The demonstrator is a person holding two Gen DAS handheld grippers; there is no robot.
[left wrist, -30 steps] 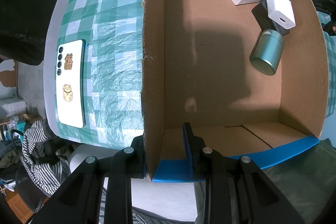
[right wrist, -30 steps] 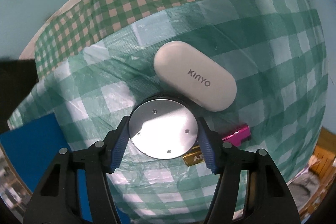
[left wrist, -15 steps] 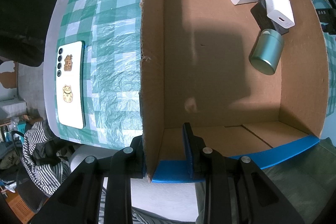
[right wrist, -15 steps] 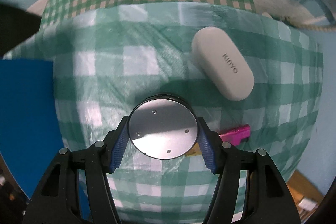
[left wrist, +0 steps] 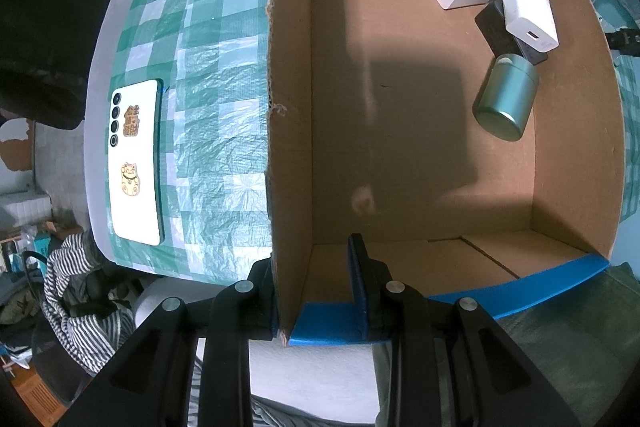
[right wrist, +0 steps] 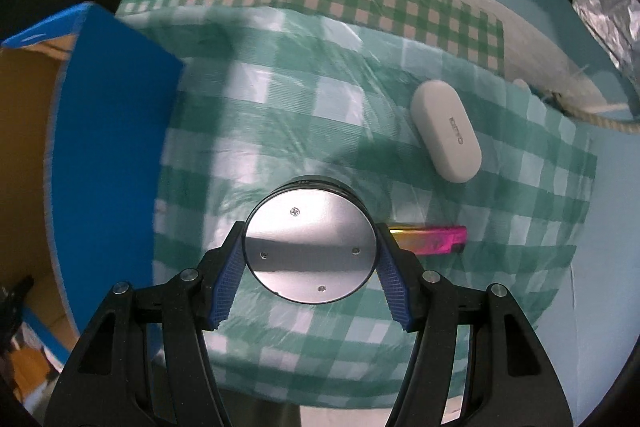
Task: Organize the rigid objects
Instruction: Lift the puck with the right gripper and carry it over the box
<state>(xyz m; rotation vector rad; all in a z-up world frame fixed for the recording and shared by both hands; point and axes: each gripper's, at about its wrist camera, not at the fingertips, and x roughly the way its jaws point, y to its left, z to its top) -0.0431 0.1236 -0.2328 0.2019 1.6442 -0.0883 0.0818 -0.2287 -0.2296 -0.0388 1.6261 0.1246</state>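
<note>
While our left gripper (left wrist: 316, 291) pinches the box (left wrist: 290, 107) wall, our right gripper (right wrist: 310, 267) clamps one round disc (right wrist: 310, 245); beyond lie one white case (right wrist: 446, 131) and one pink stick (right wrist: 430, 239).

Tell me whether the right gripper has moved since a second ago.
Yes. The right gripper, shut on the round metal disc, has moved away from the white KINYO case toward the blue-edged cardboard box, rolling as it went.

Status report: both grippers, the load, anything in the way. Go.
Left gripper shut on cardboard box wall. Right gripper shut on round metal disc, above checked cloth. Box floor mostly bare.
</note>
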